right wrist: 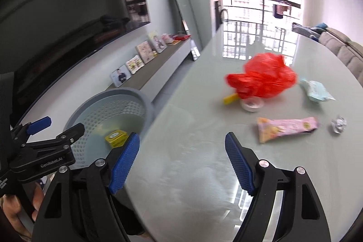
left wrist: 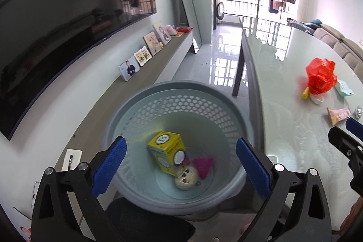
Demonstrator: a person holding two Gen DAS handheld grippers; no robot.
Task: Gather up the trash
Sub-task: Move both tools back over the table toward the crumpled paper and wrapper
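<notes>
In the left wrist view, your left tongs (left wrist: 181,162) stand wide apart at the bottom of the frame with nothing between the pads. Directly beyond them, framed in the gap, is the grey perforated bin (left wrist: 145,94). Inside it lie a yellow box (left wrist: 165,149), a pink wrapper (left wrist: 203,166) to its right and a pale round piece (left wrist: 186,178) below the box. At the right of the frame, on the pale glossy surface (left wrist: 283,56), the trash waits well apart from these tongs: a red plastic bag (left wrist: 321,76), a pale green packet (left wrist: 343,89) and a pink snack wrapper (left wrist: 338,115). Your right tongs (left wrist: 347,135) poke in at the right edge.

In the right wrist view, your right tongs (right wrist: 181,165) are parted and empty, hanging over the surface (right wrist: 181,119). The pink snack wrapper (right wrist: 287,128) lies just beyond the right pad, to the upper right. Farther up sit the red plastic bag (right wrist: 261,78), a yellow item (right wrist: 230,98) and a clear lid (right wrist: 251,104) touching its lower edge, the pale green packet (right wrist: 315,90) and a crumpled foil ball (right wrist: 338,125) at right. The bin (right wrist: 145,94) is at left, off the surface's edge, with the left tongs (right wrist: 56,124) above it.
</notes>
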